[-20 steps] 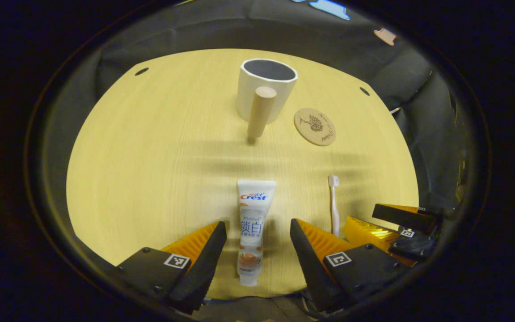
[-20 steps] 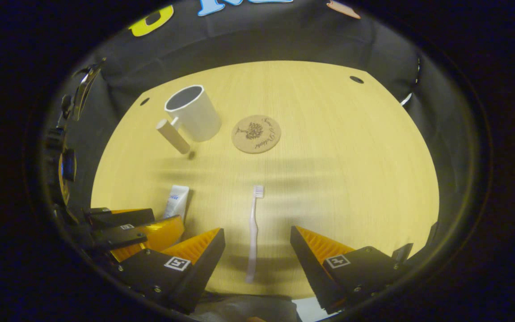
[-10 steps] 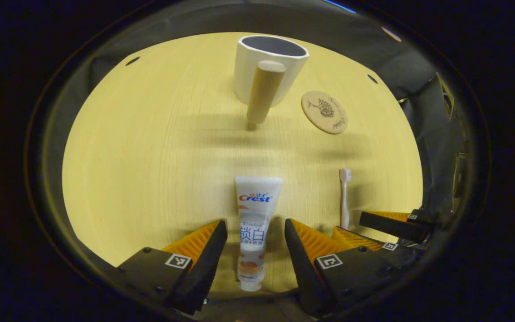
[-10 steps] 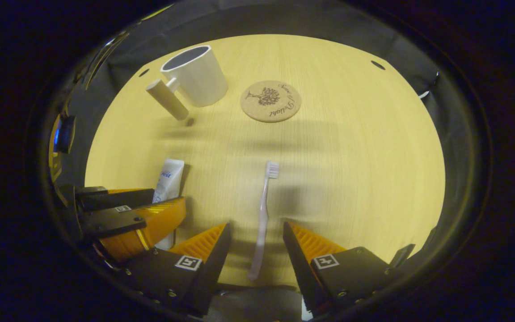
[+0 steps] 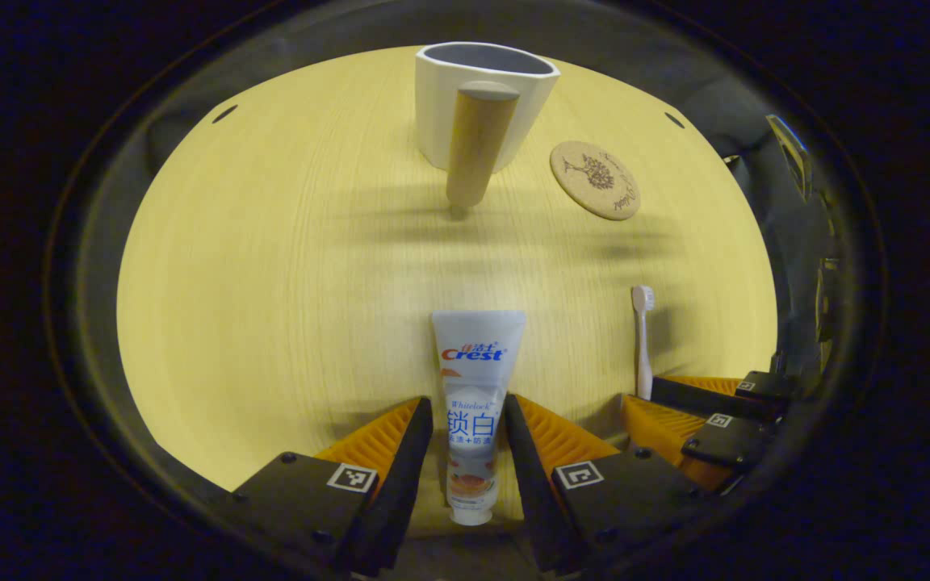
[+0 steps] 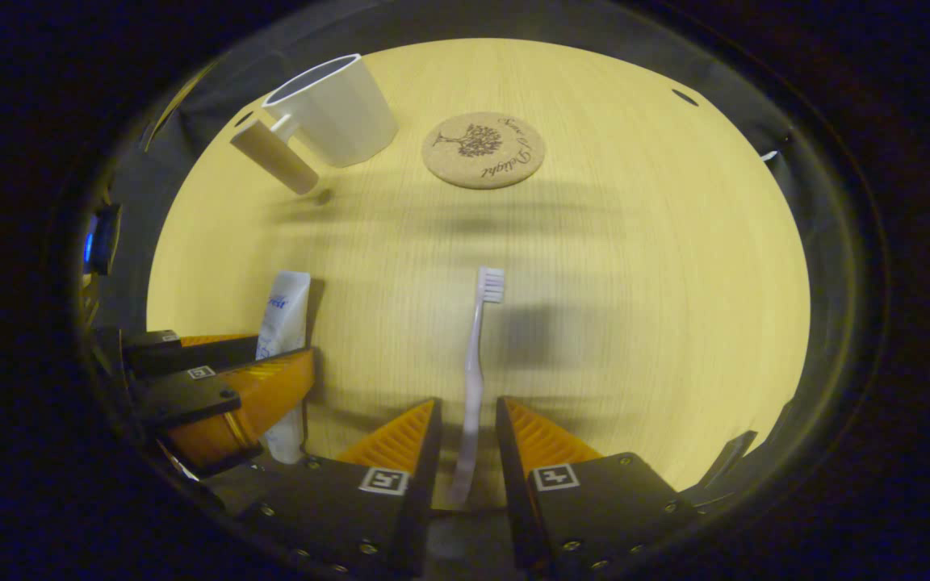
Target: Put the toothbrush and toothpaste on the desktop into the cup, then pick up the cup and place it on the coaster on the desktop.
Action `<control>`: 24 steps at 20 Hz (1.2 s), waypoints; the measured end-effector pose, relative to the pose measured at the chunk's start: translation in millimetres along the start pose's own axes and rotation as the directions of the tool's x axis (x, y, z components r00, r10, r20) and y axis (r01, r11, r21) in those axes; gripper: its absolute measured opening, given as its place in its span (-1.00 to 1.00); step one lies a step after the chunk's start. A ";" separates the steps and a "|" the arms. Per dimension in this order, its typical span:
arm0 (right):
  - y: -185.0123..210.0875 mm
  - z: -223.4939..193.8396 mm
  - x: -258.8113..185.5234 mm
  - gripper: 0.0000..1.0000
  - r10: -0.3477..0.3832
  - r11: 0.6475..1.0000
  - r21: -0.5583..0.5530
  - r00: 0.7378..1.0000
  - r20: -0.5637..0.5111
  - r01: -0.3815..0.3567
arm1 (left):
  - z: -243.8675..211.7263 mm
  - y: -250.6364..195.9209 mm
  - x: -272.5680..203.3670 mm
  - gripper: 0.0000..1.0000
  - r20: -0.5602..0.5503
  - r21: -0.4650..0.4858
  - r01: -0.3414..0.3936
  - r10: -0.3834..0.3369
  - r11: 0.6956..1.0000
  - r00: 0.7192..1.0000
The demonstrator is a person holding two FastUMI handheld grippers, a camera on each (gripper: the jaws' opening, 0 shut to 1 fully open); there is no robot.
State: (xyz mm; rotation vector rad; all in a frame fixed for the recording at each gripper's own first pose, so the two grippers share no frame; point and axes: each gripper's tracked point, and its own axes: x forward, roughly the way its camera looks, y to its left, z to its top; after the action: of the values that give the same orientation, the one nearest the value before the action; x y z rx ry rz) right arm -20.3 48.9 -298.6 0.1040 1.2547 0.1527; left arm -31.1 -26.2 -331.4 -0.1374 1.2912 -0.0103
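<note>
Left gripper view: left gripper [image 5: 465, 440] straddles the toothpaste [image 5: 473, 403] flat on the desktop [image 5: 271, 282], fingers close on its lower body, contact unclear, soft light tube, grip near cap; right gripper view: right gripper [image 6: 467, 440] narrowed around the toothbrush [image 6: 475, 363] handle, contact unclear, stiff, slim, slippery.

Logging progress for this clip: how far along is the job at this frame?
Nothing is done: the white cup with the wooden handle looks empty and stands beside the round cork coaster, not on it. In hand: the left gripper straddles the lying white toothpaste tube, the right gripper straddles the pale toothbrush; whether either grips I cannot tell. Left: lifting, loading both, moving the cup.
</note>
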 end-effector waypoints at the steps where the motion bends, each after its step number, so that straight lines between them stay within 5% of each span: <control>1: -0.9 0.0 -0.1 -0.25 -0.004 1.000 -0.003 1.000 -0.001 0.004 | -0.8 2.4 2.0 0.24 -0.005 0.002 -0.013 0.013 1.000 1.000; 4: -3.7 -4.5 1.1 -0.26 -0.023 0.999 -0.028 1.000 -0.012 0.023 | -1.0 4.1 0.1 -0.03 -0.007 0.006 -0.017 0.017 1.000 1.000; 8: -6.0 -4.5 -1.1 -0.30 -0.054 0.996 -0.073 0.999 -0.007 0.053 | -6.0 8.6 2.8 -0.06 -0.042 -0.015 -0.045 0.044 0.999 0.998; 10: -3.7 -7.6 0.2 -0.84 -0.031 0.999 -0.021 0.999 -0.018 0.031 | -6.5 8.7 1.3 -0.20 -0.046 -0.004 -0.042 0.042 0.999 0.998; 15: -5.2 -1.0 2.8 -0.85 -0.019 1.000 0.000 1.000 0.014 0.019 | -6.6 6.8 0.0 -0.35 -0.025 0.021 -0.028 0.029 0.999 0.999; 16: -4.4 -2.9 1.0 -1.00 -0.014 1.000 -0.009 1.000 0.014 0.014 | -7.1 7.2 0.3 -0.35 -0.018 0.029 -0.020 0.020 0.999 1.000; 18: -3.9 -1.8 0.9 -0.91 -0.011 1.000 -0.014 1.000 0.024 0.012 | -2.9 7.6 0.6 -0.33 0.006 0.006 -0.011 0.011 1.000 1.000; 19: -4.5 -1.2 1.5 -0.92 -0.010 1.000 -0.018 1.000 0.025 0.011 | -3.8 7.7 0.2 -0.52 0.007 0.006 -0.002 0.002 1.000 1.000; 24: -4.3 -1.5 0.0 -0.93 -0.005 1.000 -0.019 0.999 0.050 0.006 | -3.7 11.3 -2.0 -0.53 0.033 -0.053 0.022 -0.021 0.998 0.999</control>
State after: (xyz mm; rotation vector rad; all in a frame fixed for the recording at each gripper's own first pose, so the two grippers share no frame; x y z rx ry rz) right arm -21.5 44.7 -299.7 0.0870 1.2036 0.1565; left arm -36.0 -15.1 -331.7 -0.1963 1.2585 0.0078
